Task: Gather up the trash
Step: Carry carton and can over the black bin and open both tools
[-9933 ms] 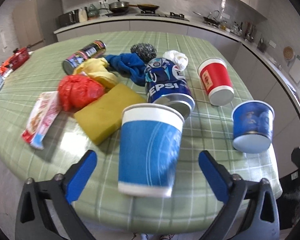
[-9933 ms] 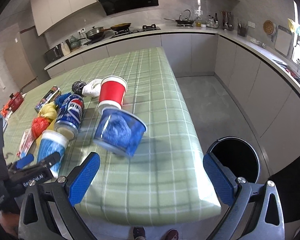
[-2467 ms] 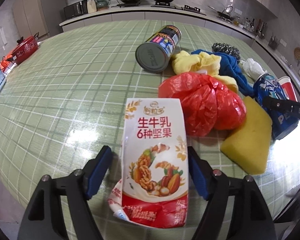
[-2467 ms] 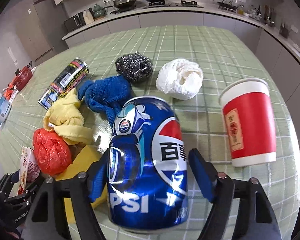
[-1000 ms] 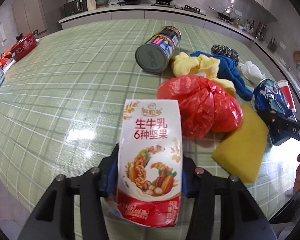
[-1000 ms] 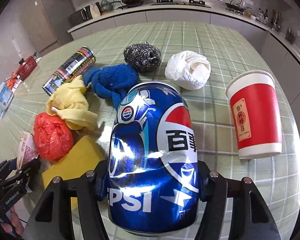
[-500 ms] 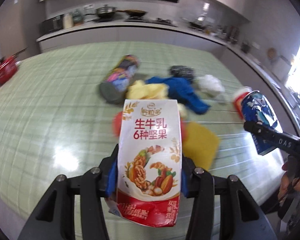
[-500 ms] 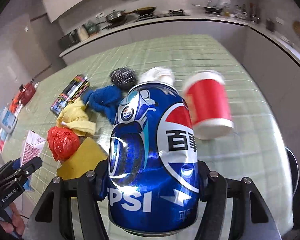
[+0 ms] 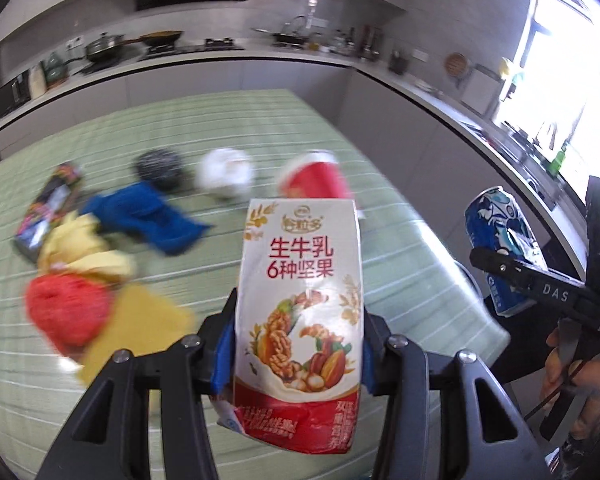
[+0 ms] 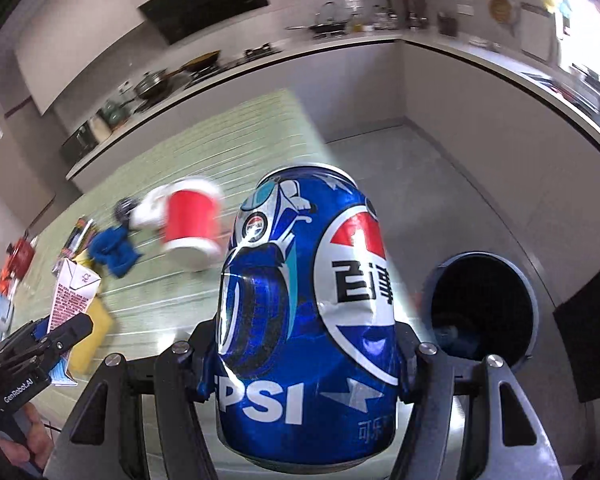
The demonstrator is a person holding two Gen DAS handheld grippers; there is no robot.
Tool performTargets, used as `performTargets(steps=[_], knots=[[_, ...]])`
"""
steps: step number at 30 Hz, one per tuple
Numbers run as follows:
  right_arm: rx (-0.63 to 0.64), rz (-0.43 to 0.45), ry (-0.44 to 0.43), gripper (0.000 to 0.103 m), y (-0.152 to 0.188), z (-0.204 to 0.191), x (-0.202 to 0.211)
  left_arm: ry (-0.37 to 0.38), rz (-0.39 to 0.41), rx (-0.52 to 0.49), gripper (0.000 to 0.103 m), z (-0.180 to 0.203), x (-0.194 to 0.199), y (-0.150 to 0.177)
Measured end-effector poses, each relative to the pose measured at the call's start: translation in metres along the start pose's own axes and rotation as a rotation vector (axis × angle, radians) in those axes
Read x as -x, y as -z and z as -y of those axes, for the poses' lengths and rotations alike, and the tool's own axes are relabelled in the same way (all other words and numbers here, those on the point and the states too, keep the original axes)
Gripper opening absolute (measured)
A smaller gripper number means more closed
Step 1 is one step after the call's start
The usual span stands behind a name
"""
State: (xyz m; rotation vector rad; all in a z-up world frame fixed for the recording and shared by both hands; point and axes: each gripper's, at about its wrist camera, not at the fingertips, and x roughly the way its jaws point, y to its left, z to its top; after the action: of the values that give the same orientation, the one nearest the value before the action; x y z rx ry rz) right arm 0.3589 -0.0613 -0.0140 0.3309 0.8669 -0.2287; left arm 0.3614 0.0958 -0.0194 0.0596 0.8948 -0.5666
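My left gripper (image 9: pixel 296 344) is shut on a white and red milk carton (image 9: pixel 300 308) and holds it in the air above the green checked table (image 9: pixel 228 128). My right gripper (image 10: pixel 304 360) is shut on a dented blue Pepsi can (image 10: pixel 304 308), lifted off the table edge. That can also shows in the left wrist view (image 9: pixel 504 248). A round dark trash bin (image 10: pixel 484 304) stands on the floor to the right of the can. A red paper cup (image 10: pixel 192 216) lies on the table.
On the table lie a red plastic bag (image 9: pixel 64 312), a yellow sponge (image 9: pixel 140 324), a yellow cloth (image 9: pixel 84 248), a blue cloth (image 9: pixel 148 216), a steel scourer (image 9: pixel 160 168), a white wad (image 9: pixel 224 172) and a printed can (image 9: pixel 52 208). Kitchen counters run behind.
Both grippers have swung to the right with their loads, away from the table's pile. The trash bin has come into the right wrist view. The view is motion-blurred.
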Motion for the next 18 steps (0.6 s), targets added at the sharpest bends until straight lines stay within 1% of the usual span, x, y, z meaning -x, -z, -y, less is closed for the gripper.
performTargets(steps=[4,5,6,8,11,15,18], knots=[[-0.016,-0.006,0.005,0.066,-0.007,0.083,0.006,0.011,-0.011,0.007,0.05,0.071,-0.026,-0.006],[-0.018,-0.013,0.007,0.066,-0.009,0.106,0.008,0.031,-0.025,0.023,0.05,0.092,-0.035,-0.007],[-0.02,-0.018,0.008,0.066,-0.01,0.125,0.008,0.04,-0.029,0.032,0.05,0.105,-0.042,-0.011],[-0.007,-0.03,0.031,0.066,-0.014,0.166,0.009,0.05,-0.042,0.031,0.05,0.143,-0.057,-0.014],[-0.032,-0.05,0.036,0.066,-0.019,0.217,0.009,0.088,-0.066,0.034,0.05,0.19,-0.081,-0.022],[-0.063,-0.077,0.04,0.066,-0.019,0.263,0.004,0.114,-0.108,0.002,0.05,0.239,-0.113,-0.028],[-0.07,-0.099,0.035,0.066,-0.014,0.281,-0.007,0.115,-0.147,-0.011,0.05,0.262,-0.139,-0.023]])
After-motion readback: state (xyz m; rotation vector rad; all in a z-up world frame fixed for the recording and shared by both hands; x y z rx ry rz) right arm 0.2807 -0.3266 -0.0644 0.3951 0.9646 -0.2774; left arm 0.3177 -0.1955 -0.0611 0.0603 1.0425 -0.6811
